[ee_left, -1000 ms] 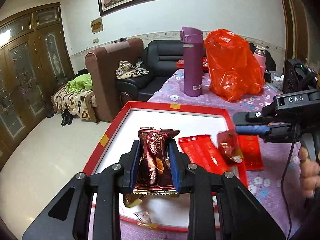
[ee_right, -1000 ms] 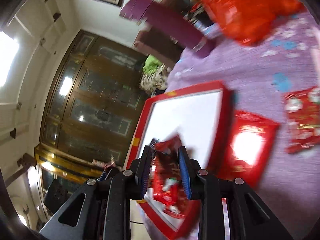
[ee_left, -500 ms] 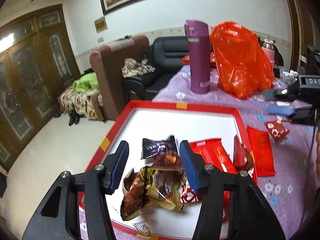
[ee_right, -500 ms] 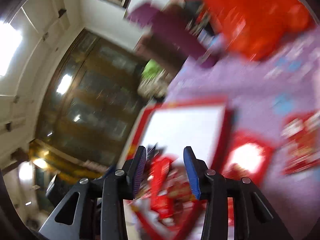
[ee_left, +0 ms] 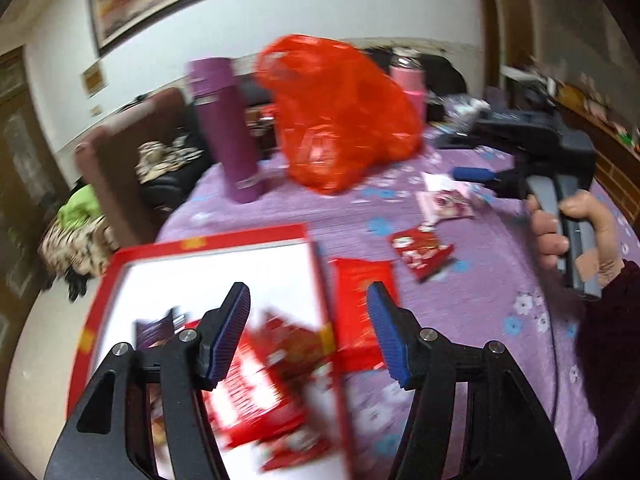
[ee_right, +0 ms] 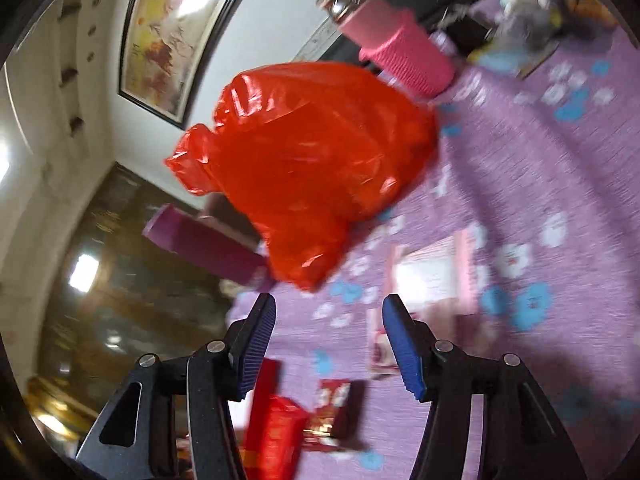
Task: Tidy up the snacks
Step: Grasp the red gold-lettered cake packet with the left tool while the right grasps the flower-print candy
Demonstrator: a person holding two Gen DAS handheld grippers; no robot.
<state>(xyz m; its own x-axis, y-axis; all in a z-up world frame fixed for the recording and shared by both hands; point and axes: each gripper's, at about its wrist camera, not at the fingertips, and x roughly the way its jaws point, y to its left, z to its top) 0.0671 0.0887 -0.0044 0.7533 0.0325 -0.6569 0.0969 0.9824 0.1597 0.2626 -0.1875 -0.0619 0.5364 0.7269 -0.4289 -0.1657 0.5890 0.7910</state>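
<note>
Where tablecloth (ee_left: 480, 312) spreads, sofa (ee_left: 168, 168) stands.

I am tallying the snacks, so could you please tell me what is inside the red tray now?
The red tray holds a heap of blurred red wrappers and one dark purple packet. The left gripper's fingers cover part of the heap, so anything beneath stays hidden.

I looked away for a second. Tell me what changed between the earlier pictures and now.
Both grippers let go. The left gripper, shut on a brown snack packet a second ago, has been opening; that snack now lies in the red tray. The right gripper has also been opening, dropped its red packet there, and swung right toward the pink packet. The purple flask, orange bag and tray stayed put.
</note>
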